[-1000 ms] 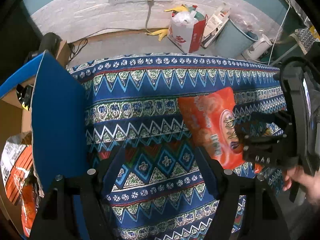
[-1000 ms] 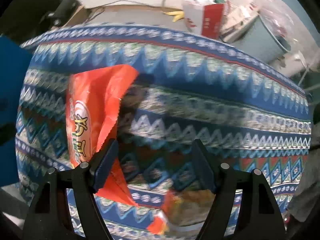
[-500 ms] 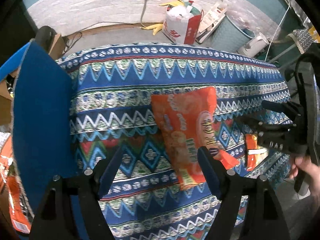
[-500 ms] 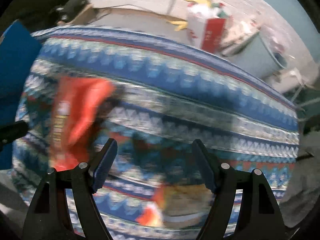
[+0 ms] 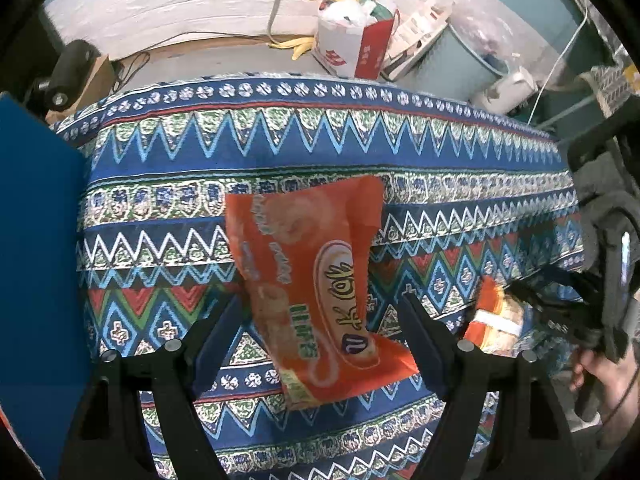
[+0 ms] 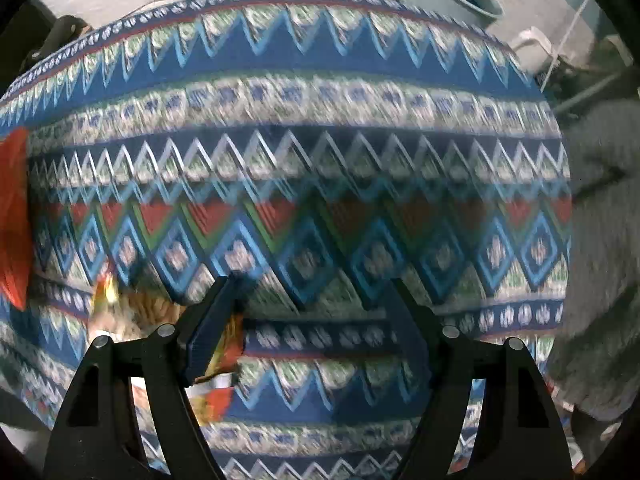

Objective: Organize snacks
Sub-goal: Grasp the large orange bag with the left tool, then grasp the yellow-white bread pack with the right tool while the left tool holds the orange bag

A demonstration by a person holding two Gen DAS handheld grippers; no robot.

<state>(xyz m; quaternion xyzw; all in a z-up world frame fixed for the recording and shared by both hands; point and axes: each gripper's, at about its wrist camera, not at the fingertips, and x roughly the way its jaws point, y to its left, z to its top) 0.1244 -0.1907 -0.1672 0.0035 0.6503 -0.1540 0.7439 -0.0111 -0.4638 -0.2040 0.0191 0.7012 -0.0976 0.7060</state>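
Left gripper (image 5: 324, 328) open, straddling the orange bag (image 5: 316, 292) lying flat mid-tabletop (image 5: 280, 152), apparently lined up for pickup; right gripper (image 6: 310, 312) open, empty, a second packet (image 6: 132, 312) just left; blue bin (image 5: 36, 260) far left.

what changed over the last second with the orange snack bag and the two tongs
The left tongs swung toward the orange snack bag, which now lies between their open fingers, not yet gripped. The right tongs moved right, off that bag, toward a smaller snack packet near the table edge. Both tongs stayed open; the bag stayed flat on the patterned cloth.
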